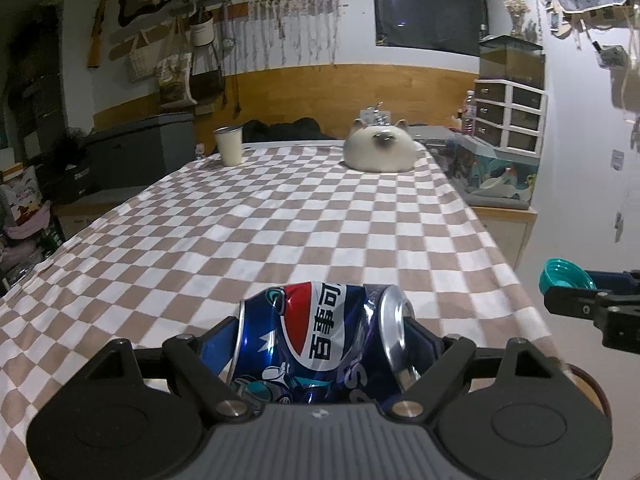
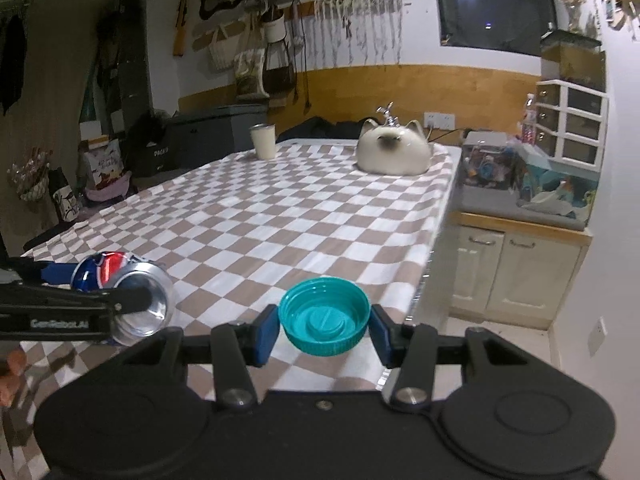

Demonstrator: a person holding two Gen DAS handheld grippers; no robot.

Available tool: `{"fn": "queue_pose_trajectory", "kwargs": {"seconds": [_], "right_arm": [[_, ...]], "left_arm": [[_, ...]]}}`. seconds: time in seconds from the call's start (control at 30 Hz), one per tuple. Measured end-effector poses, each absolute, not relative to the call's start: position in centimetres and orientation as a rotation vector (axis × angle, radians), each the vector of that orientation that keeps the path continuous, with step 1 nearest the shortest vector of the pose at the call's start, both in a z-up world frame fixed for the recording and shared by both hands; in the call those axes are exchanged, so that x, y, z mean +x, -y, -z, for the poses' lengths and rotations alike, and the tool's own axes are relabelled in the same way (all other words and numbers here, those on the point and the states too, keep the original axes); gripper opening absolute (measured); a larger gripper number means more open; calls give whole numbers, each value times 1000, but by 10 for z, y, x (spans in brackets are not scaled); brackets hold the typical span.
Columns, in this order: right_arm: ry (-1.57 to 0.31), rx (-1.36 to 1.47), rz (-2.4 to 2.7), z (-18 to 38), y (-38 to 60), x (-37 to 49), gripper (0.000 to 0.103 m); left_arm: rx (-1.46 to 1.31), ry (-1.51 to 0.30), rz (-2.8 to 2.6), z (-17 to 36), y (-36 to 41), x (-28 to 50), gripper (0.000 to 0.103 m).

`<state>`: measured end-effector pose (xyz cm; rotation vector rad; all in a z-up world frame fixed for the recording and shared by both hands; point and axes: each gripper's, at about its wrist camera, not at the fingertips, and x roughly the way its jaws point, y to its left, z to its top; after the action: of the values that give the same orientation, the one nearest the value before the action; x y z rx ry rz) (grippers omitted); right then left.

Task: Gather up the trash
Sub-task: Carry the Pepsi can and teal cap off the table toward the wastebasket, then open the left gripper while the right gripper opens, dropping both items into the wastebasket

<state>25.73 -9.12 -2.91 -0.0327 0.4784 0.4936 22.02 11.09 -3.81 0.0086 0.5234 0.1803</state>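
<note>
My left gripper is shut on a crushed blue Pepsi can, held sideways above the near end of the checkered table. The can also shows in the right wrist view, at the left, in the left gripper. My right gripper is shut on a teal plastic bottle cap, open side up, near the table's right front edge. The cap and right gripper also show at the right edge of the left wrist view.
A cream cup and a white cat-shaped ceramic stand at the table's far end. A low cabinet with boxes and white drawers stands right of the table. Bags and bins stand on the left.
</note>
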Motion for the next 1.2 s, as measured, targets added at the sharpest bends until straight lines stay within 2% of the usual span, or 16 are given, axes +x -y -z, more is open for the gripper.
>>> {"fn": "queue_pose_trajectory", "kwargs": {"seconds": [0.37, 0.73, 0.93, 1.2], "right_arm": [[-462, -12, -386, 28, 163, 239, 49], [-508, 44, -252, 57, 249, 233, 49], [-564, 81, -176, 83, 292, 239, 49], [-691, 136, -78, 137, 335, 261, 49]], "left_arm": [[23, -502, -76, 35, -36, 225, 85], [59, -554, 103, 54, 60, 245, 85], [83, -627, 201, 75, 110, 271, 85], [43, -815, 304, 119, 158, 329, 85]]}}
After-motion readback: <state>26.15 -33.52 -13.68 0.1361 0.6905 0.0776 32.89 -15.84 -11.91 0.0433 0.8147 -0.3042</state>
